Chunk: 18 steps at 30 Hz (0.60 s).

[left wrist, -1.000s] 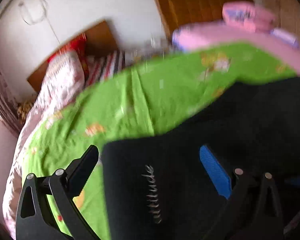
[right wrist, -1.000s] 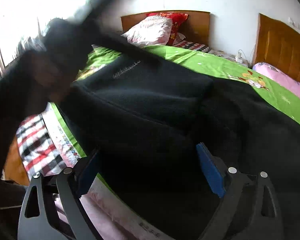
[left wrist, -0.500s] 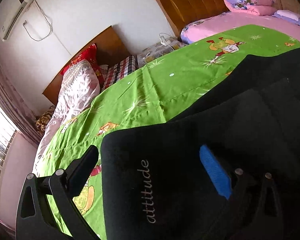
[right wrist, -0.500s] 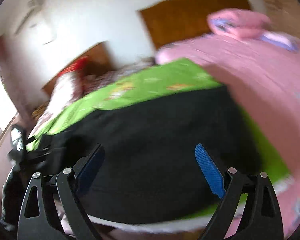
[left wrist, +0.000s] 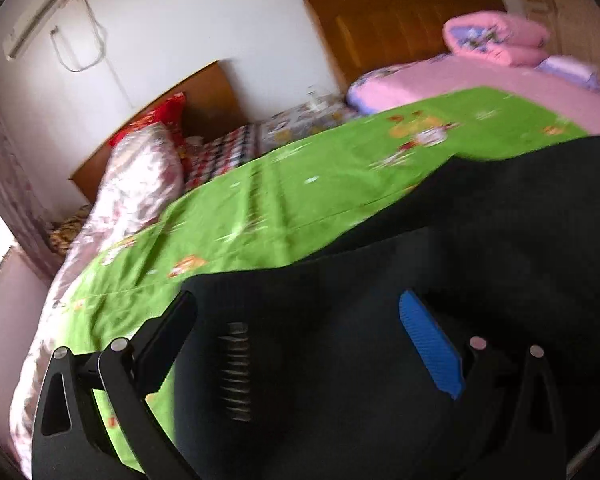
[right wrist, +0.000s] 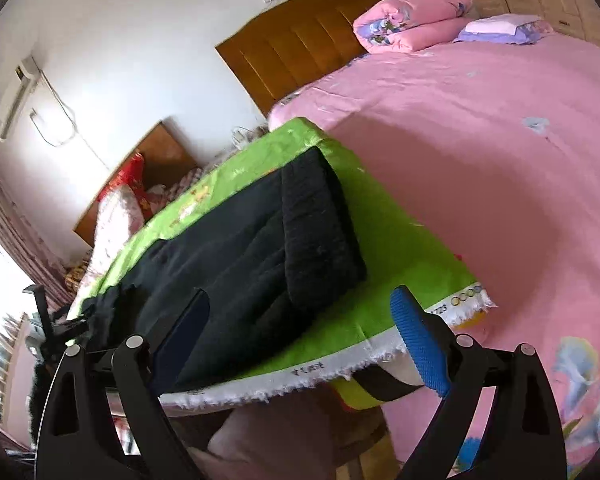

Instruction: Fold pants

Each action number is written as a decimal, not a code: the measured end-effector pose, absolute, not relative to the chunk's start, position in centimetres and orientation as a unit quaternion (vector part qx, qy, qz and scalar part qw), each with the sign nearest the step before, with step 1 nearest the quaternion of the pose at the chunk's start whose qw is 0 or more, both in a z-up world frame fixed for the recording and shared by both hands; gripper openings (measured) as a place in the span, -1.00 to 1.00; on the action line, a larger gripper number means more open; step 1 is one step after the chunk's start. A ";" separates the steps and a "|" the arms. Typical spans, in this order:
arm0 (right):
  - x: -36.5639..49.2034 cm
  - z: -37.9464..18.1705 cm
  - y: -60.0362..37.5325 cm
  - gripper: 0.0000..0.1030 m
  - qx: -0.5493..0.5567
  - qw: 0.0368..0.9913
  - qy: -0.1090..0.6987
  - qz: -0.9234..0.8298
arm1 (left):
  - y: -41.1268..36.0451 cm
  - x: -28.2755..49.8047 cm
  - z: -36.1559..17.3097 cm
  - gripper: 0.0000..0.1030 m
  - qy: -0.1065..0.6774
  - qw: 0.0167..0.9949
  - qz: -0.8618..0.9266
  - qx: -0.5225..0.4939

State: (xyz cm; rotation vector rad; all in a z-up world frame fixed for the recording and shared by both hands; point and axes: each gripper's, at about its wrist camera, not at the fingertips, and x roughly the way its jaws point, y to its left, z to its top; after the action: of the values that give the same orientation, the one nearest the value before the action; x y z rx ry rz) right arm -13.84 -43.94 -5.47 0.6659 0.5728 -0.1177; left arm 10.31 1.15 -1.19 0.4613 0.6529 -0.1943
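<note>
Left gripper (left wrist: 296, 344) tilted down, jaws wide over black pants (left wrist: 480, 240), right gripper (right wrist: 300, 328) jaws wide, empty

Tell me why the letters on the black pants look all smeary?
Left wrist view: motion blur smears the white lettering on the black pants and the green sheet. Right wrist view: sharper, though the fisheye bends the pink bed.
</note>
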 end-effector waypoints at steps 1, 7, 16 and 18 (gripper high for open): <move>-13.6 -5.5 -43.8 0.72 0.326 0.903 0.277 -0.049 | 0.3 9.9 -1.0 0.97 0.318 0.917 -0.106 0.218; -13.4 -7.0 -42.9 0.72 0.340 0.895 0.290 -0.019 | -3.5 8.4 -2.8 0.97 0.344 0.906 -0.160 0.190; -12.0 -7.6 -43.3 0.72 0.346 0.891 0.292 -0.016 | -4.0 9.0 -4.5 0.97 0.366 0.898 -0.170 0.178; -10.8 -8.4 -43.8 0.72 0.373 0.875 0.307 -0.007 | -4.1 9.1 -4.6 0.97 0.365 0.898 -0.169 0.180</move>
State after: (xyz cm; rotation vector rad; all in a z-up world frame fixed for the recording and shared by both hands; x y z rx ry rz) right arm -10.83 -43.84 -8.44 0.7797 0.6413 -0.0156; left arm 9.09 -4.07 -4.62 0.3737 0.7560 -0.3506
